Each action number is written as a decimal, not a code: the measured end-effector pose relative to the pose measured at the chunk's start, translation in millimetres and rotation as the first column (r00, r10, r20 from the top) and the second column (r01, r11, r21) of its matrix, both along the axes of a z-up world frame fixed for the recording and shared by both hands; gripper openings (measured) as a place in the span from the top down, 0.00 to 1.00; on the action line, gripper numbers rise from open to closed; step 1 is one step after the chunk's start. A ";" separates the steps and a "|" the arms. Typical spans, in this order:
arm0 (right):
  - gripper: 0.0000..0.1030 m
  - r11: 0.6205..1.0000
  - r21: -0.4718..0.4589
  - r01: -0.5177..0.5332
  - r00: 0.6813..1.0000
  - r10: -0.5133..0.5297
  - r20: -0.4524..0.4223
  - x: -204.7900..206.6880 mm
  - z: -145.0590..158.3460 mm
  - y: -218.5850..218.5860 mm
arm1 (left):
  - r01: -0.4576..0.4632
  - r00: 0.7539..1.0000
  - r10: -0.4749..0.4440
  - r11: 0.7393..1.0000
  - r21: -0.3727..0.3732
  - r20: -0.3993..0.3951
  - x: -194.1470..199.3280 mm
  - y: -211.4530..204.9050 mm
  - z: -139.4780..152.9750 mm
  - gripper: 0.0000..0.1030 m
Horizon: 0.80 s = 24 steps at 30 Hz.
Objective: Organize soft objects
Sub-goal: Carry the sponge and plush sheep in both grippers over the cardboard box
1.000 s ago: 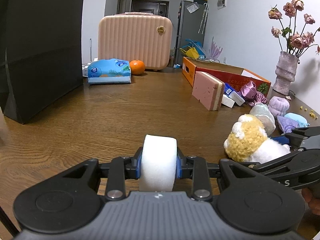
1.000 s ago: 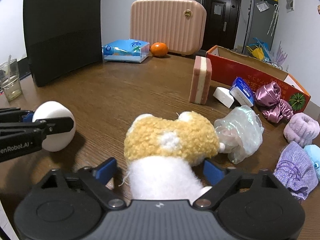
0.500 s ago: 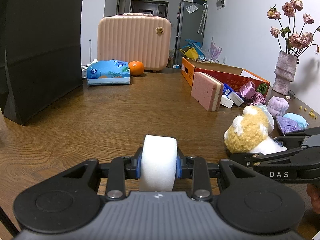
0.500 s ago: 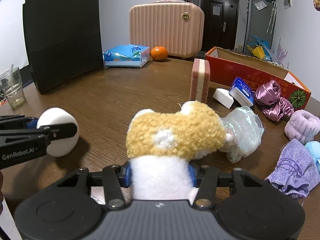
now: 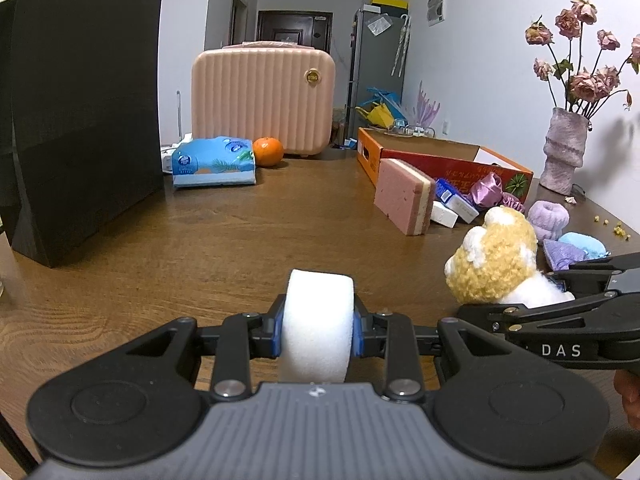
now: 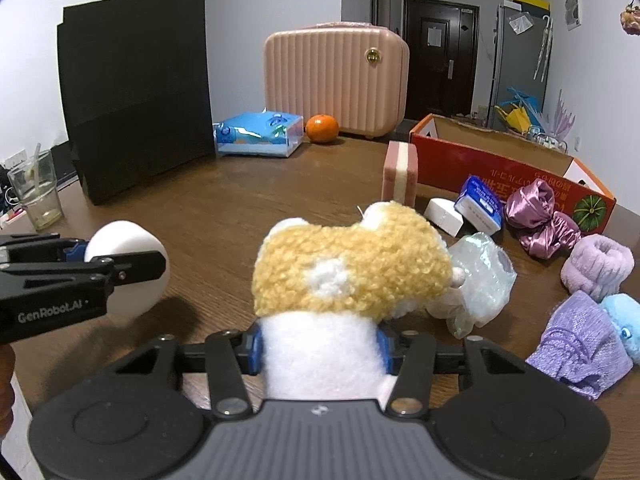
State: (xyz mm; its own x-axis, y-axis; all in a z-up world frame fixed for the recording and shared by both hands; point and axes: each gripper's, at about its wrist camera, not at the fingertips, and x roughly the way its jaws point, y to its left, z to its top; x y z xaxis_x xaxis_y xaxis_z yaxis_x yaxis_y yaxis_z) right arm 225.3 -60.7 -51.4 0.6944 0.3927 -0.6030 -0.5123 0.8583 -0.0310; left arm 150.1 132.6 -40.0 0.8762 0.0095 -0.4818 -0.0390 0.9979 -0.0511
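My left gripper (image 5: 318, 332) is shut on a white round sponge (image 5: 319, 320) and holds it above the wooden table (image 5: 240, 232); the sponge also shows in the right wrist view (image 6: 132, 268). My right gripper (image 6: 319, 350) is shut on the white body of a yellow plush toy (image 6: 348, 268), lifted off the table; the toy also shows in the left wrist view (image 5: 494, 256). An open orange cardboard box (image 6: 500, 160) stands at the right. Beside it lie a pink sponge block (image 6: 400, 172), purple satin scrunchies (image 6: 540, 216), a lilac fuzzy band (image 6: 600, 264) and a purple cloth (image 6: 580, 344).
A black paper bag (image 6: 136, 92) stands at the left, a glass (image 6: 36, 196) at the far left edge. A pink case (image 6: 336, 76), an orange (image 6: 322, 128) and a tissue pack (image 6: 260, 138) sit at the back. A vase (image 5: 564, 156) stands at the right.
My right gripper closed on the plush toy and lifted it off the table. My left gripper kept its hold on the white sponge and rose slightly.
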 end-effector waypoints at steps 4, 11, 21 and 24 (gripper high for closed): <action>0.52 1.000 0.013 -0.001 1.000 0.001 0.025 -4.8 8.4 -4.6 | 0.005 1.000 -0.005 1.000 0.009 0.018 -2.7 -5.5 7.4 0.71; 0.52 0.999 0.033 0.012 0.998 -0.014 0.068 -6.4 24.4 -20.1 | 0.025 0.998 -0.026 0.999 0.021 0.052 -0.2 -22.0 22.1 0.70; 0.52 0.997 0.058 0.049 0.991 -0.056 0.125 5.1 45.7 -53.8 | 0.066 0.994 -0.068 0.997 0.031 0.088 19.0 -56.1 38.7 0.71; 0.52 0.996 0.063 0.057 0.988 -0.066 0.139 11.1 50.9 -64.0 | 0.077 0.992 -0.080 0.997 0.029 0.095 27.6 -66.5 42.7 0.70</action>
